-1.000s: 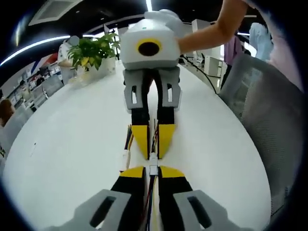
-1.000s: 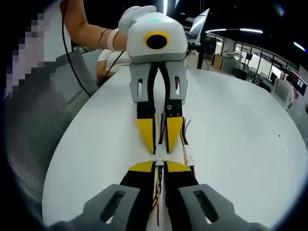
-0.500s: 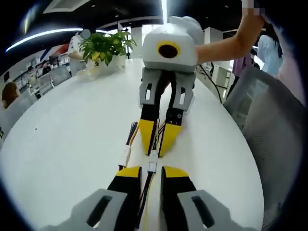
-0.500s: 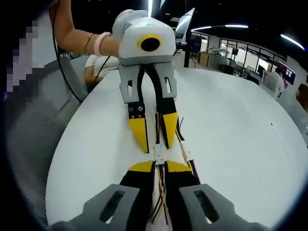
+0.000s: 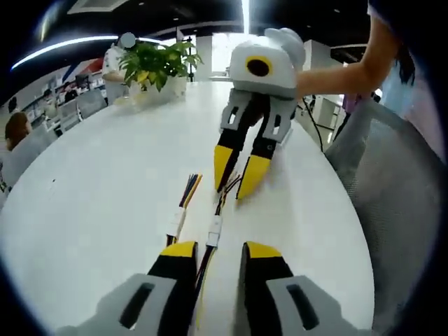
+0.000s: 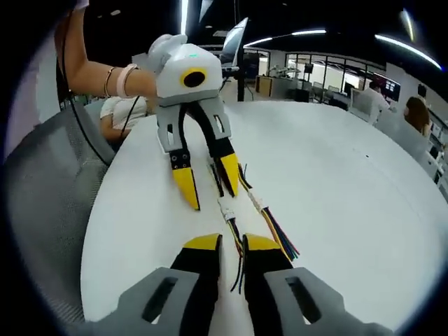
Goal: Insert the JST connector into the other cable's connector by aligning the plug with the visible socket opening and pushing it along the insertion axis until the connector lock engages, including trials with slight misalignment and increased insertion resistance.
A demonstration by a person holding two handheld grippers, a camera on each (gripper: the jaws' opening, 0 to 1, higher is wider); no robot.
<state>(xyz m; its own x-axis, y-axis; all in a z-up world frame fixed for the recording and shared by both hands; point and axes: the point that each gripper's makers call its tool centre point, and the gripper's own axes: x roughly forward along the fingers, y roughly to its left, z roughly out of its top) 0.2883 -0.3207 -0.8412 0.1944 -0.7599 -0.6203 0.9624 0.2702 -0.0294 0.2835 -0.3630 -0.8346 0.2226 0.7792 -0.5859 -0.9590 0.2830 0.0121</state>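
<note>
JST connector (image 5: 215,227), a small white housing with multicoloured wires leading from both ends, lies mated on the white table (image 5: 98,189) between the two grippers. A second loose white-plugged cable (image 5: 178,217) rests just beside it. Left gripper (image 5: 213,250) and right gripper (image 6: 231,241) have both released and withdrawn; half a second ago their fingers bracketed the connector.

Two grippers: the left gripper (image 5: 213,253) and the right gripper (image 5: 238,183), each with two yellow-tipped jaws. Two wire bundles lie on one white surface (image 5: 98,203): one joined cable (image 5: 214,227) with a mated white connector pair at its middle, and one spare cable (image 5: 180,210) ending in a white plug. One potted plant (image 5: 155,64) stands at the far end. One grey mesh chair (image 5: 392,175) sits beside the surface.
</note>
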